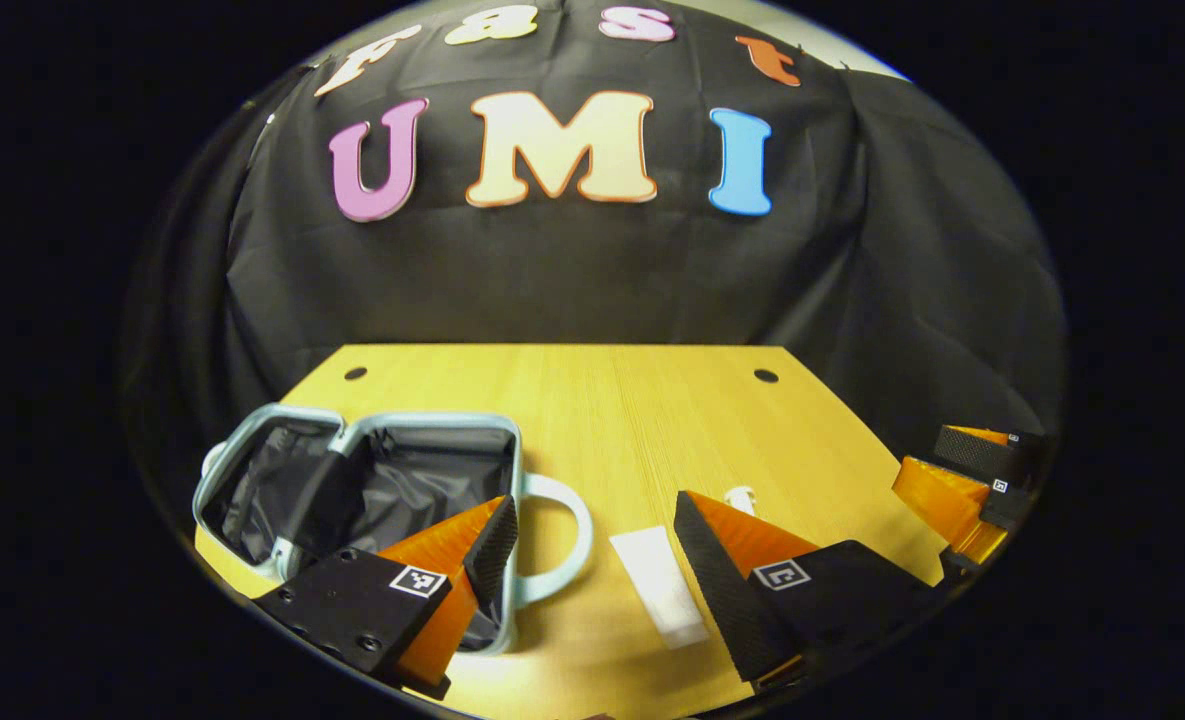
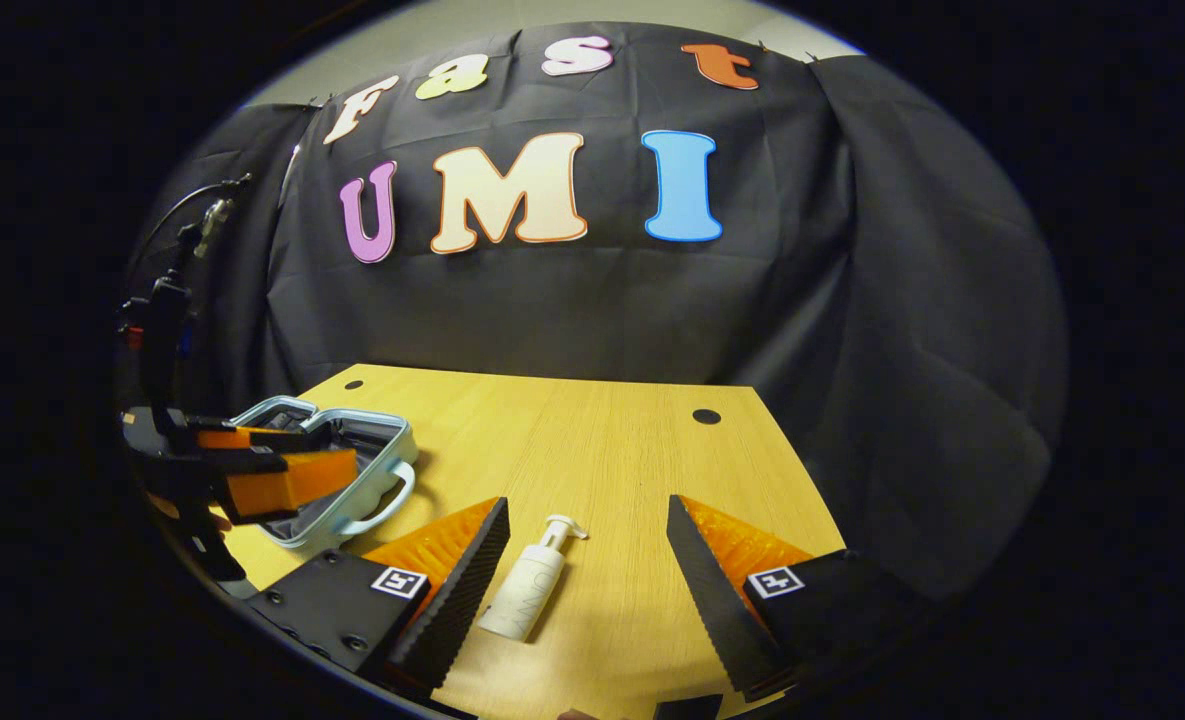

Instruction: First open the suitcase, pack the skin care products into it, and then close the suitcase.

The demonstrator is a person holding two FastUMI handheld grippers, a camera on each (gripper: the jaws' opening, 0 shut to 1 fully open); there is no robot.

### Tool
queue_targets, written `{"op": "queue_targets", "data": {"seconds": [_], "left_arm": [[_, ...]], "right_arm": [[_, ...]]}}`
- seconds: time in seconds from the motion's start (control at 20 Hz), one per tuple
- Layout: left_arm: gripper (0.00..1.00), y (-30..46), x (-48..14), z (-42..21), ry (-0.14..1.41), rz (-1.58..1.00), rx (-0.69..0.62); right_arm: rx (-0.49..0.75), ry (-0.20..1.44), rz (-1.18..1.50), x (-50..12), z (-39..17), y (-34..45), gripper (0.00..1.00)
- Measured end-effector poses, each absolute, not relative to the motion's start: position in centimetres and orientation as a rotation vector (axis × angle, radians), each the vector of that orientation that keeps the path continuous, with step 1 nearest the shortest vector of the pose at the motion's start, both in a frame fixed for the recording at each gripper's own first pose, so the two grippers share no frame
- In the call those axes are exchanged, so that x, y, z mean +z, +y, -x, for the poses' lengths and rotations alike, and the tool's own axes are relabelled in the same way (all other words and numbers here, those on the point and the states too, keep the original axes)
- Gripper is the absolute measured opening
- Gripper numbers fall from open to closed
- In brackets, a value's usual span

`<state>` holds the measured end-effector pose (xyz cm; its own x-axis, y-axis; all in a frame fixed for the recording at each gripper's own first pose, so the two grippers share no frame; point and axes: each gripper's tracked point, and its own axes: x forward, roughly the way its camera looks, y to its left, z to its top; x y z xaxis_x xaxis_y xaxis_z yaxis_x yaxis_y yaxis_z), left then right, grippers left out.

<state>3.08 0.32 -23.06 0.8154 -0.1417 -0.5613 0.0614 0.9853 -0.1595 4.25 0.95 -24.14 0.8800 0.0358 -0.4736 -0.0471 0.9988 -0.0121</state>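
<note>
Suitcase, small and pale blue, lies open on the left side of a wooden table, its dark lining showing and its handle facing the middle of the table. A white pump bottle lies on its side nearby on the bare wood, apart from the suitcase. The left gripper hovers beside the suitcase, fingers spread wide, grasping nothing. The right gripper is also spread wide, with the bottle lying between its fingers, just beside the left one.
</note>
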Motion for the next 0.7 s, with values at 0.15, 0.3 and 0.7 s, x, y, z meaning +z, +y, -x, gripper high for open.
{"op": "queue_targets", "data": {"seconds": [0.15, 0.3, 0.7], "left_arm": [[0.95, -1.6, -26.0, -2.3, 0.694, 0.160, -0.127], [0.96, -3.6, -28.5, -1.7, 0.792, 0.174, -0.178], [0.90, -6.1, -35.3, -0.6, 1.013, 0.183, -0.223]], "right_arm": [[0.041, 0.514, 0.030, -25.1, -4.0, 0.6, 1.00], [0.029, 0.517, 0.041, -25.1, -4.0, 0.2, 1.00], [-0.021, 0.547, 0.051, -26.0, -3.1, -1.4, 1.00]]}}
